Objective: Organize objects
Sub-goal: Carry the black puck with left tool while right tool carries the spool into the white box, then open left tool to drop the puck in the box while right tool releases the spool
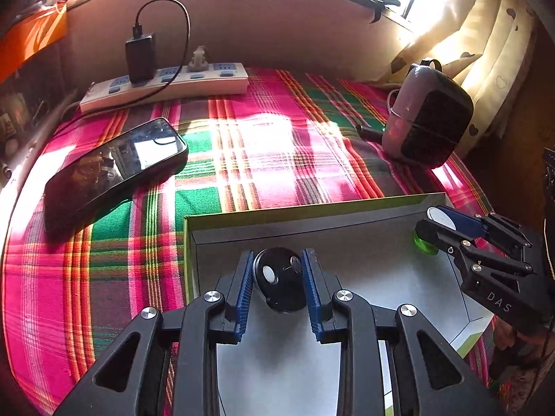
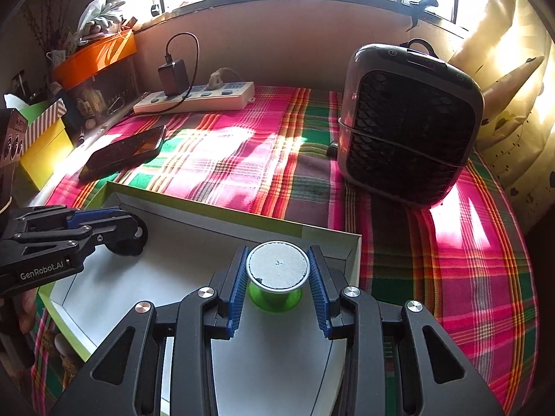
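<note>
A shallow white box with a green rim (image 1: 312, 209) (image 2: 208, 213) lies on the plaid cloth. My left gripper (image 1: 277, 270) is shut on a black round device (image 1: 277, 282) over the box's left part. It shows at the left of the right wrist view (image 2: 128, 232). My right gripper (image 2: 277, 267) is shut on a green spool with a white top (image 2: 277, 267) over the box's right part. In the left wrist view the right gripper (image 1: 438, 227) holds the spool (image 1: 421, 241) near the box's far right corner.
A black phone (image 1: 114, 170) (image 2: 125, 150) lies left of the box. A white power strip (image 1: 166, 86) (image 2: 197, 98) with a black charger sits at the back wall. A dark fan heater (image 1: 426, 118) (image 2: 406, 131) stands at the right. Boxes (image 2: 45, 138) crowd the left edge.
</note>
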Tool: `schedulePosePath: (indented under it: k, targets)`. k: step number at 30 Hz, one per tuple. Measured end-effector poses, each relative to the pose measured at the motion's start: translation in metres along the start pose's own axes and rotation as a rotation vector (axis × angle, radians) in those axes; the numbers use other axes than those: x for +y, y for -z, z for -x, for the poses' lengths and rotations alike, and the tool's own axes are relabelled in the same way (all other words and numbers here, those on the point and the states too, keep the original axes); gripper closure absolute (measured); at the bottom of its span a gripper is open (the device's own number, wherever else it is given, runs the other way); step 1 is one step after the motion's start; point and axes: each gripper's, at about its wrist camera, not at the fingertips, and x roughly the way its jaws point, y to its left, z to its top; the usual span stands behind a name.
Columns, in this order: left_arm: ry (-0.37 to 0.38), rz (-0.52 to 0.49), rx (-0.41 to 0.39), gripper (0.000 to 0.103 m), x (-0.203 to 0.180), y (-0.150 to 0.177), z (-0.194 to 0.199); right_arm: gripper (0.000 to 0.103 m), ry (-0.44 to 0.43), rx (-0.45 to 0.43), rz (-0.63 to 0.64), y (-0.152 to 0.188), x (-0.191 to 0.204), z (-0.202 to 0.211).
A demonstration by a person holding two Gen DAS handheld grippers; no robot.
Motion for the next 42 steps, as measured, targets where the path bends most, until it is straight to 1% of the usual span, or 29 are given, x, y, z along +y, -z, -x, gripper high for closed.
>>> schedulePosePath:
  k: [4,18,22,27,28,30,37,42]
  targets:
    - [-0.005,-0.014,-0.001,0.078,-0.0013,0.0001,-0.0004,0.068,0.004,0.005,-0.002,0.0006,-0.0011,-0.002]
    - [-0.01,-0.013,-0.004,0.076,-0.0018,0.0,-0.0003,0.068,0.007,0.006,-0.016,0.0016,-0.0025,-0.0048]
    - [-0.004,-0.011,-0.008,0.071,-0.0016,-0.0003,-0.0005,0.068,0.011,0.007,-0.018,0.0021,-0.0026,-0.0058]
    - [0.005,-0.007,-0.008,0.068,-0.0007,0.0,0.0003,0.067,0.009,0.006,-0.02,0.002,-0.0031,-0.0061]
    - [0.008,-0.006,-0.007,0.067,-0.0007,0.0003,0.0009,0.066,0.007,0.008,-0.021,0.002,-0.0033,-0.0062]
    - [0.014,-0.007,-0.006,0.064,-0.0016,0.0003,0.0013,0.06,0.005,0.002,-0.02,0.0021,-0.0032,-0.0052]
    - [0.018,-0.003,-0.006,0.063,-0.0018,0.0004,0.0019,0.057,0.003,-0.004,-0.018,0.002,-0.0017,-0.0041]
    - [0.021,0.0,-0.005,0.063,-0.0015,0.0018,0.0043,0.049,0.001,-0.014,-0.015,0.0014,0.0018,-0.0011]
